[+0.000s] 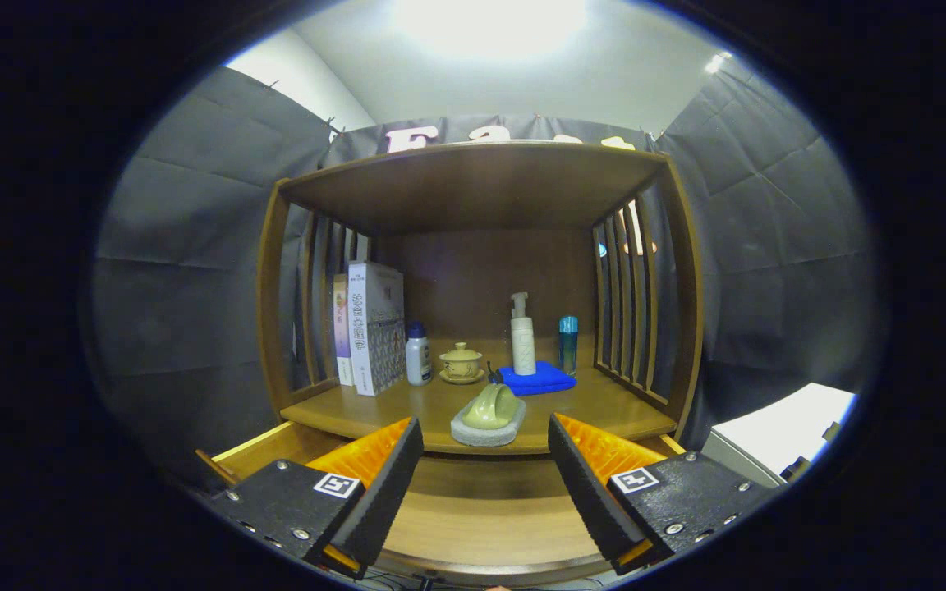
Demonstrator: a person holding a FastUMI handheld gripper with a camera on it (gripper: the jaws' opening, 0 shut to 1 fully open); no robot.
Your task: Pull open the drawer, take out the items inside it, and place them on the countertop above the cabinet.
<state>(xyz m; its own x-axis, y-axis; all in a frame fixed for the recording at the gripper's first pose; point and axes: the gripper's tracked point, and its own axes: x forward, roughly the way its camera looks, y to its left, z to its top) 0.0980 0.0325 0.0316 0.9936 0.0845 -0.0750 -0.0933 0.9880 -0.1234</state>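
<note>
Black-and-orange two-finger gripper (485, 480) spread apart, empty, over the pulled-open wooden drawer (473, 509), while the yellow-green ceramic cup (493, 406) lies tipped on a grey stone tray (485, 433) at the wooden countertop's (604, 406) front edge, just beyond the fingers.

**Countertop Beyond the Open Fingers**

The gripper (485, 480) hangs spread over the pulled-out drawer (473, 513). Just beyond its fingers, a tipped cup (493, 406) lies on a tray (487, 432) at the countertop (604, 406) edge. Further back: books (370, 327) left, bottle (418, 354), lidded teacup (461, 362), pump bottle (523, 336) on a cloth (540, 379), tumbler (568, 345) right.
</note>
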